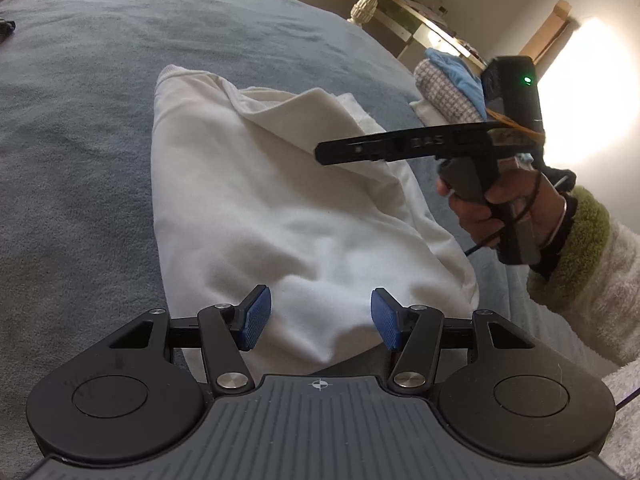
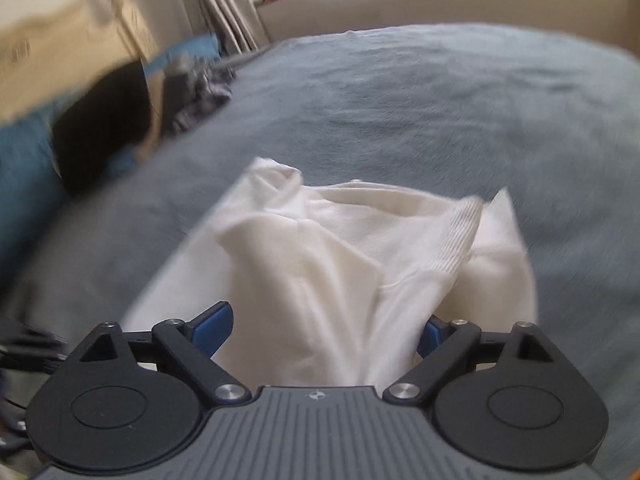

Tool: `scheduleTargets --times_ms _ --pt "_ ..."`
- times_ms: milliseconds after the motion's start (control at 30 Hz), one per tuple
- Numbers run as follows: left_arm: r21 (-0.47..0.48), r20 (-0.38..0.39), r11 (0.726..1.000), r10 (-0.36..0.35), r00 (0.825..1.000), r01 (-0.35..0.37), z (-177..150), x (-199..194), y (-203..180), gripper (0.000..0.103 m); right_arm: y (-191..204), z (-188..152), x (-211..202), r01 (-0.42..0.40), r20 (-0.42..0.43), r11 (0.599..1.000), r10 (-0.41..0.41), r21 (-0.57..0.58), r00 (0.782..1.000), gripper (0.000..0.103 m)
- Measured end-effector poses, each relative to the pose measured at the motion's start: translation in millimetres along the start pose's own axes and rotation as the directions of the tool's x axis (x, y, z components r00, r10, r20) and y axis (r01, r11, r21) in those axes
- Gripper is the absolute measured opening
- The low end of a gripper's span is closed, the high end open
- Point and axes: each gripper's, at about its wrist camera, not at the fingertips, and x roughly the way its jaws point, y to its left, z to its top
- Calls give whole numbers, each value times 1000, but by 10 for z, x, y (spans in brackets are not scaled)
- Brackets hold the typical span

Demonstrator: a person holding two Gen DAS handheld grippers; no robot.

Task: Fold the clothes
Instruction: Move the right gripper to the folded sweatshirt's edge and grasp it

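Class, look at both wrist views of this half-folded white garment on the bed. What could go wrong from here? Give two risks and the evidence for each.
1. The white garment has a loose flap bunched on top; pressing on now would likely lock in creases.
2. The right hand-held gripper has cloth bulging between its open pads, and that view is blurred; it may snag and drag the fold across the grey bedspread.

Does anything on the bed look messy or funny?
Yes. The white cotton sweatshirt on the grey blanket is only partly folded: its ribbed cuff and a loose flap lie bunched on top in lumpy creases. Nothing looks torn or spilled.
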Motion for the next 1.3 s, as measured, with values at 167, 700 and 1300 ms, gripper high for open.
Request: scheduleTargets --times_ms 167,700,1300 --pt "35 -20 999 2 1000 -1 -6 89 -69 55 -141 -19 35 56 41 997 -58 48 998 21" --pt "65 -51 998 -5 999 9 59 207 -183 55 -1074 -129 -5 -126 142 911 75 392 987 28" --pt "333 -41 937 126 991 -106 -160 -11 -433 56 -265 -1261 -1389 -198 168 901 143 385 975 43"
